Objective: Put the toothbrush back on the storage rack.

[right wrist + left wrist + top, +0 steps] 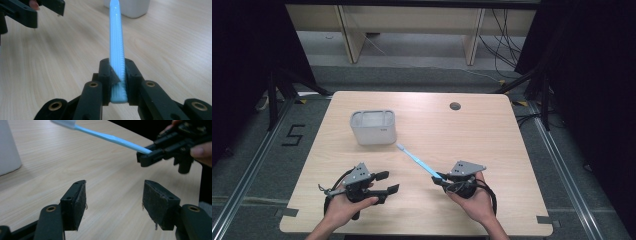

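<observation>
The right gripper has its jaws clamped on the handle end of a blue toothbrush, its head lifted toward the white container; the left gripper hovers over the table, jaws wide, nothing between them.

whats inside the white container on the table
Nothing visible inside the white container: the high view shows a pale interior near its rim, while its walls hide the bottom. The toothbrush is outside, in the right gripper.

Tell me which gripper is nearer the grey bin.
Left. The left gripper sits open just below the bin; the right gripper, shut on the toothbrush, is farther off to the bin's lower right.
</observation>
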The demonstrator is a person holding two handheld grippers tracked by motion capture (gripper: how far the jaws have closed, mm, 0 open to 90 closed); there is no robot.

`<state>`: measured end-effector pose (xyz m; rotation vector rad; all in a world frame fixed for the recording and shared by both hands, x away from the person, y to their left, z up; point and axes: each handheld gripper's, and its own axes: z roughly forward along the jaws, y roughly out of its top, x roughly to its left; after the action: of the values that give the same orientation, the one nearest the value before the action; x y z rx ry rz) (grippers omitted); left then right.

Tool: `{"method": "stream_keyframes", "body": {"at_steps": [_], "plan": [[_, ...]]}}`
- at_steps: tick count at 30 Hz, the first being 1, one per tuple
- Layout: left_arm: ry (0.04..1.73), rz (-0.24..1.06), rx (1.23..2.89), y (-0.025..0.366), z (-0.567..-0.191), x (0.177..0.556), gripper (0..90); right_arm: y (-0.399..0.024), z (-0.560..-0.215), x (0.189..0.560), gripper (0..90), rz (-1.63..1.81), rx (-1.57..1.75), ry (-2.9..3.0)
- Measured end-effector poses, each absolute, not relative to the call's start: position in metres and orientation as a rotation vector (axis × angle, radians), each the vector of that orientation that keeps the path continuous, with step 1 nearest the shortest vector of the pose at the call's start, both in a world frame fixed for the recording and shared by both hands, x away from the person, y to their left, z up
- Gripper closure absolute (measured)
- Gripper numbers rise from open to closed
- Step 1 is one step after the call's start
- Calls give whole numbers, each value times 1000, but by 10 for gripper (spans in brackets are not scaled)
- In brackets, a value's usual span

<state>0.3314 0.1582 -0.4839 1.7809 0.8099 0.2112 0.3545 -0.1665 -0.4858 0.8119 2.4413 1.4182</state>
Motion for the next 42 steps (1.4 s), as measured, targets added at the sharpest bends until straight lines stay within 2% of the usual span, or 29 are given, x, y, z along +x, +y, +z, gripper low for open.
{"method": "stream_keyframes", "body": {"at_steps": [5,11,24,40,42], "plan": [[889,187,1669,153,-482,343,328,-161,-483,352,789,1440,797,2383],[906,162,1620,140,-474,353,313,-156,-482,349,789,1473,800,2352],[932,59,1549,115,-468,370,341,-143,-479,349,788,1483,730,2310],[948,12,1451,107,-465,379,582,-138,-477,347,788,1525,760,2292],[949,14,1437,108,-465,379,643,-138,-477,347,788,1520,744,2287]]}}
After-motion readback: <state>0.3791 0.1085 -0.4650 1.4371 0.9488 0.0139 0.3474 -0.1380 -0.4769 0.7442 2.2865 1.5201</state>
